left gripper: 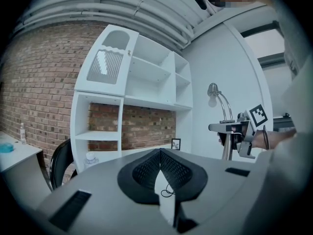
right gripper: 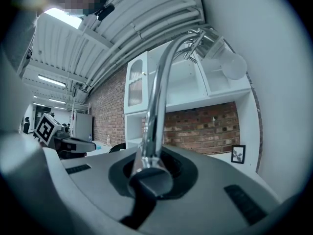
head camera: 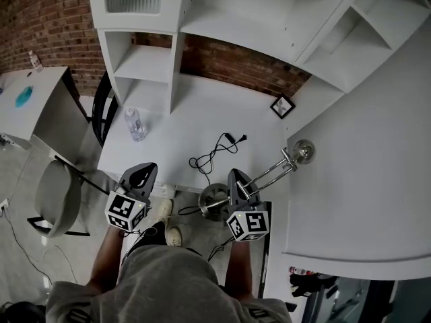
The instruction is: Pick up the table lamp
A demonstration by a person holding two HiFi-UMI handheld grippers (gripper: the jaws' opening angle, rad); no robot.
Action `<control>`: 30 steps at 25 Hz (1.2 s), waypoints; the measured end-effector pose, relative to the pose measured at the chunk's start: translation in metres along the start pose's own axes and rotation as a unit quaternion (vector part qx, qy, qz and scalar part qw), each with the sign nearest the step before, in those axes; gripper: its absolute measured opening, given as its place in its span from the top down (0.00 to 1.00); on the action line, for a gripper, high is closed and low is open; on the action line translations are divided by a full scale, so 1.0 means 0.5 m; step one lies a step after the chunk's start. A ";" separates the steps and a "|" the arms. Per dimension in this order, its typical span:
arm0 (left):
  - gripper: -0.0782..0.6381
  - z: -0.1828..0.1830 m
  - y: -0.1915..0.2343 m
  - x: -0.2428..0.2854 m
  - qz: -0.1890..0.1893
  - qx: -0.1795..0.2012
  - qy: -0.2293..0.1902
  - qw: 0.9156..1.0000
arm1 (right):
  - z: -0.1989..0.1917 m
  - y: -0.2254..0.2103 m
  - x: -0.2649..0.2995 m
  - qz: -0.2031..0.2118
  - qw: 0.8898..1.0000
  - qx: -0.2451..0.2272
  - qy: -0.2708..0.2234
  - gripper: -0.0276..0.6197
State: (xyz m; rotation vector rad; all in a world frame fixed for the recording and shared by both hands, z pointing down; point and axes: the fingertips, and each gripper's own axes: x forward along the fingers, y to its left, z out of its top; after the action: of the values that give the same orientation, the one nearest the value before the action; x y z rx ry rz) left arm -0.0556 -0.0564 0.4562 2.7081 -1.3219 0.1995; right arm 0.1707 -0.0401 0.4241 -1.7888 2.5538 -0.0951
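The chrome table lamp [head camera: 269, 173] hangs off the desk's front edge, with its round base [head camera: 214, 200] low and its bare bulb [head camera: 304, 151] pointing toward the white wall. My right gripper [head camera: 236, 180] is shut on the lamp's curved stem [right gripper: 156, 102], which rises from between the jaws in the right gripper view up to the bulb [right gripper: 232, 65]. The lamp [left gripper: 222, 106] and my right gripper [left gripper: 227, 127] also show at the right of the left gripper view. My left gripper [head camera: 138, 177] is beside it on the left, shut and empty, its pads [left gripper: 159, 153] meeting at the tip.
A white desk [head camera: 202, 106] with shelving lies ahead. On it are a water bottle [head camera: 135, 124], a loose black cable [head camera: 215, 155] and a small picture frame [head camera: 282, 105]. A grey chair [head camera: 57, 197] and a side table [head camera: 34, 96] stand at the left. A curved white wall [head camera: 363, 160] is at the right.
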 end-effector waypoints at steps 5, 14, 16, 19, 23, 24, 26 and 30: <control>0.89 -0.002 -0.030 -0.041 0.008 0.002 -0.002 1.000 | -0.001 0.023 -0.055 0.005 1.000 0.001 -0.002 0.93; 0.89 0.001 -0.069 -0.068 0.012 0.007 -0.007 1.000 | -0.016 0.038 -0.114 0.009 1.000 0.000 0.004 0.93; 0.89 -0.003 -0.077 -0.069 0.013 0.006 -0.008 1.000 | -0.015 0.033 -0.122 0.007 1.000 0.002 0.001 0.93; 0.89 -0.001 -0.086 -0.072 0.013 0.005 -0.002 1.000 | -0.012 0.028 -0.126 0.010 1.000 0.003 -0.002 0.93; 0.89 0.007 -0.091 -0.069 0.019 0.007 -0.007 1.000 | -0.009 0.018 -0.130 0.011 1.000 -0.002 -0.001 0.93; 0.89 0.008 -0.093 -0.069 0.020 0.008 -0.009 1.000 | -0.010 0.016 -0.131 0.011 1.000 -0.003 -0.002 0.93; 0.89 0.007 -0.094 -0.069 0.022 0.009 -0.009 1.000 | -0.013 0.013 -0.131 0.012 1.000 -0.002 -0.002 0.93; 0.89 0.007 -0.094 -0.067 0.027 0.010 -0.009 1.000 | -0.021 0.010 -0.127 0.017 1.000 0.001 0.000 0.93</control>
State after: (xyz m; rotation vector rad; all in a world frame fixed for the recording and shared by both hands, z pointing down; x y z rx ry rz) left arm -0.0384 -0.0024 0.4445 2.6984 -1.4063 0.1947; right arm 0.1871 0.0220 0.4334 -1.7448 2.5818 -0.0963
